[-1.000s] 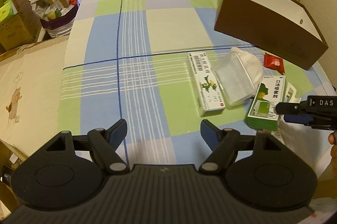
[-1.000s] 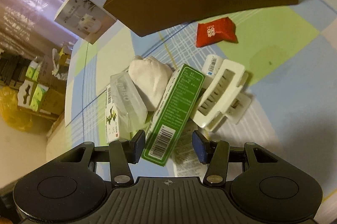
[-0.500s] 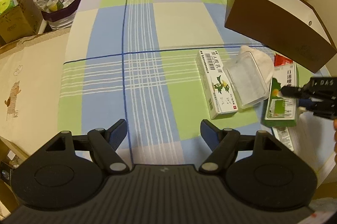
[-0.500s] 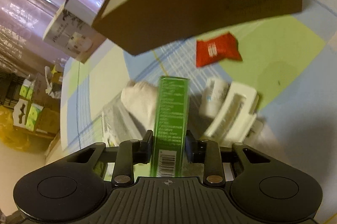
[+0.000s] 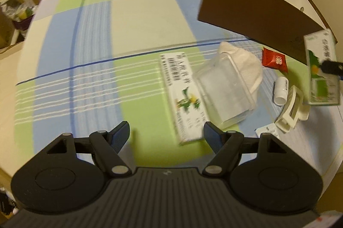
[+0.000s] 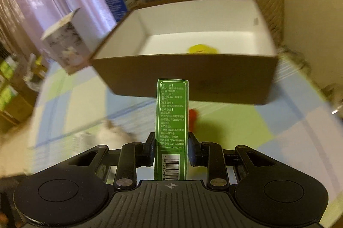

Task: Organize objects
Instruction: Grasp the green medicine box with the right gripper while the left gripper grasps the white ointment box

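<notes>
Gripping the green carton (image 6: 172, 120) low down near its barcode end, the right gripper (image 6: 171, 149) has both pads pressed flat against the carton's two narrow sides, so most of its length sticks out ahead of the fingers. It is off the table, pointing toward the brown cardboard box (image 6: 193, 86), whose white inside shows open with something yellow (image 6: 202, 49) lying on the floor of it. From the left wrist view the same carton (image 5: 320, 69) hangs at the far right edge, just beside the brown box's dark wall (image 5: 253, 20).

To my eye the carton looks like thin printed card, light and hollow, probably with a small bottle or tube inside. It should be stiff enough along its edges but easy to dent across the broad faces, so a squeeze on the narrow sides, as now, seems the sound place. Its glossy print may let it slide if the grip eases, and the long overhang could make it swing.

The left gripper (image 5: 166, 135) hangs over the checked tablecloth (image 5: 96, 45) with its fingers spread wide and nothing between them. Ahead of it lie a white carton (image 5: 182, 97), a clear plastic case (image 5: 225, 95) leaning on a white cloth bundle (image 5: 246, 63), a red sachet (image 5: 274, 59), a small white tube (image 5: 282, 90) and a white plastic tray (image 5: 291, 112).
</notes>
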Demonstrator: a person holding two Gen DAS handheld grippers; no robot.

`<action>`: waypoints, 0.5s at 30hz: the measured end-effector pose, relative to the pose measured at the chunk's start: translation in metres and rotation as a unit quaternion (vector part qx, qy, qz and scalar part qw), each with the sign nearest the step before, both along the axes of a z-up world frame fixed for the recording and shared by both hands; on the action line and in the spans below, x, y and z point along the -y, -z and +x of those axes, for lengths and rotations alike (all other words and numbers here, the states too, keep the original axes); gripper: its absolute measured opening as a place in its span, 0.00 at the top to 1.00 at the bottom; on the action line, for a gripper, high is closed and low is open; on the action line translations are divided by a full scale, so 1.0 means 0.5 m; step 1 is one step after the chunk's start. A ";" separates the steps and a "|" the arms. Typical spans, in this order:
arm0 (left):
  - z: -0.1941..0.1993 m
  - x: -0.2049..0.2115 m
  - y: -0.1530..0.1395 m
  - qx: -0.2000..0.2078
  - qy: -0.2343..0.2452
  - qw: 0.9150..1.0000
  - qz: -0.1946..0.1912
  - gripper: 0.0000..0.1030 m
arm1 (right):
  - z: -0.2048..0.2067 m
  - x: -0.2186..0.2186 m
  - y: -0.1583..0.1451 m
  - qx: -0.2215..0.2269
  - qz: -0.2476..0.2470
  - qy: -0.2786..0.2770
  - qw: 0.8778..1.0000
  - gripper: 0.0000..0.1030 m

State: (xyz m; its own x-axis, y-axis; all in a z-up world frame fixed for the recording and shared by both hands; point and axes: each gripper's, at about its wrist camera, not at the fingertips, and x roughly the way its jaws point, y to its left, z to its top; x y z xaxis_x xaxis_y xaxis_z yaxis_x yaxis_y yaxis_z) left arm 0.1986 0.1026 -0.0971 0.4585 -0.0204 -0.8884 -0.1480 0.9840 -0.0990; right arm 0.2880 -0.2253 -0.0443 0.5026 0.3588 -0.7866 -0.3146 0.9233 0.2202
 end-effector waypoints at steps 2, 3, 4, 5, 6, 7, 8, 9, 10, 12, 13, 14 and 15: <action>0.019 0.007 0.010 -0.004 0.004 1.000 -0.001 0.34 | -0.001 0.025 0.000 0.004 -0.027 0.004 1.000 0.74; 0.029 0.010 0.015 -0.006 0.005 1.000 -0.001 0.34 | -0.002 0.039 0.003 0.002 -0.040 0.006 0.999 0.74; 0.037 0.011 0.018 -0.006 0.006 1.000 -0.003 0.35 | -0.001 0.050 0.006 0.000 -0.052 0.008 0.999 0.74; 0.046 0.014 0.022 -0.007 0.008 1.000 -0.002 0.35 | 0.000 0.061 0.009 -0.003 -0.063 0.007 0.998 0.74; 0.053 0.015 0.025 -0.008 0.010 1.000 -0.001 0.36 | 0.002 0.070 0.015 -0.008 -0.073 0.007 0.997 0.74; 0.060 0.016 0.028 -0.010 0.011 1.000 0.004 0.38 | 0.004 0.079 0.019 -0.013 -0.083 0.007 0.996 0.74; 0.066 0.016 0.031 -0.013 0.011 1.000 0.007 0.40 | 0.003 0.088 0.027 -0.019 -0.091 0.006 0.996 0.74; 0.072 0.015 0.037 -0.015 0.010 1.000 0.008 0.44 | 0.005 0.093 0.034 -0.024 -0.097 0.005 0.995 0.74; 0.078 0.013 0.041 -0.019 0.008 1.000 0.008 0.48 | 0.007 0.097 0.041 -0.028 -0.102 0.005 0.994 0.74; 0.093 0.008 0.049 -0.022 0.003 1.000 0.008 0.53 | 0.011 0.102 0.057 -0.040 -0.110 -0.003 0.993 0.74; 0.100 0.008 0.049 -0.018 0.002 1.000 0.013 0.54 | 0.013 0.104 0.064 -0.045 -0.114 -0.005 0.992 0.74; 0.108 0.008 0.050 -0.018 0.002 1.000 0.017 0.55 | 0.015 0.104 0.070 -0.049 -0.117 -0.007 0.992 0.74; 0.117 0.008 0.050 -0.016 0.002 1.000 0.019 0.56 | 0.016 0.102 0.076 -0.054 -0.121 -0.015 0.991 0.74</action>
